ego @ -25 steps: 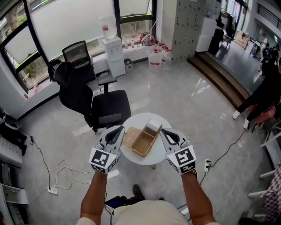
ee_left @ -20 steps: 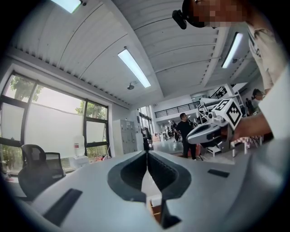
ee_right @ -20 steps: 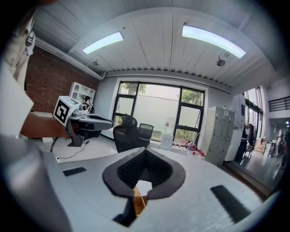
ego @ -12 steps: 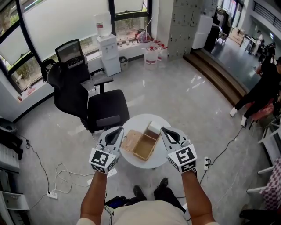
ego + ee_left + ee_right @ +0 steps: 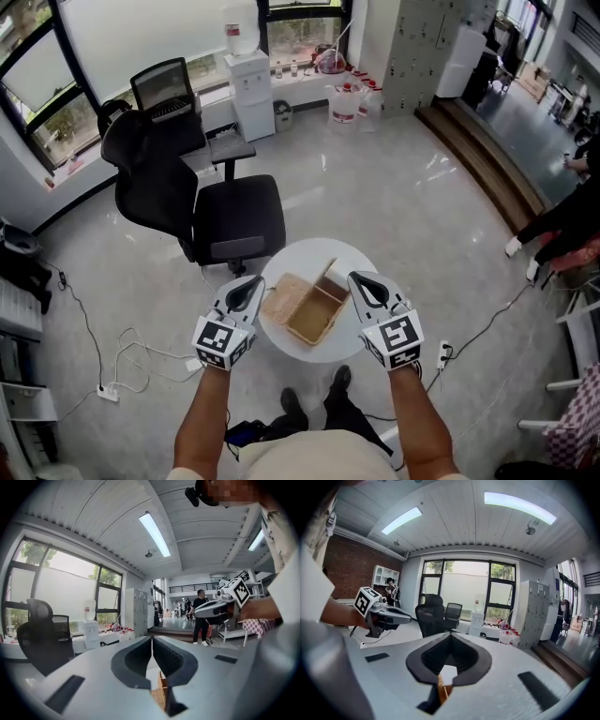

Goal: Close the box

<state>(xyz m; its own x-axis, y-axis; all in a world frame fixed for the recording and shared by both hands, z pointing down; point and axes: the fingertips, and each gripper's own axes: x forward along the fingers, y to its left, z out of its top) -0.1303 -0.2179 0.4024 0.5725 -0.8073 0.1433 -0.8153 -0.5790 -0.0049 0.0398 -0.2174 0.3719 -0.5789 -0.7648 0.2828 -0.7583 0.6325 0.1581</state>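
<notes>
An open tan box (image 5: 314, 317) lies on the round white table (image 5: 367, 352). Its lid (image 5: 284, 298) is folded out flat to the left and one flap (image 5: 329, 276) stands up at the far side. My left gripper (image 5: 253, 283) hovers at the box's left, jaws shut and holding nothing. At the box's right my right gripper (image 5: 358, 278) is likewise shut and holds nothing. In the left gripper view the closed jaws (image 5: 152, 638) point over the box's edge (image 5: 160, 693). The right gripper view shows its jaws (image 5: 451, 635) meeting at the tips above the box (image 5: 443, 689).
A black office chair (image 5: 225, 220) stands just beyond the table, with a second chair (image 5: 167, 94) and a water dispenser (image 5: 249, 94) by the windows. Cables (image 5: 141, 361) lie on the floor at left, a power strip (image 5: 442, 352) at right. A person (image 5: 562, 220) stands at far right.
The head view has shifted slightly and the table sits a little lower in it. Both grippers stay shut on either side of the open box.
</notes>
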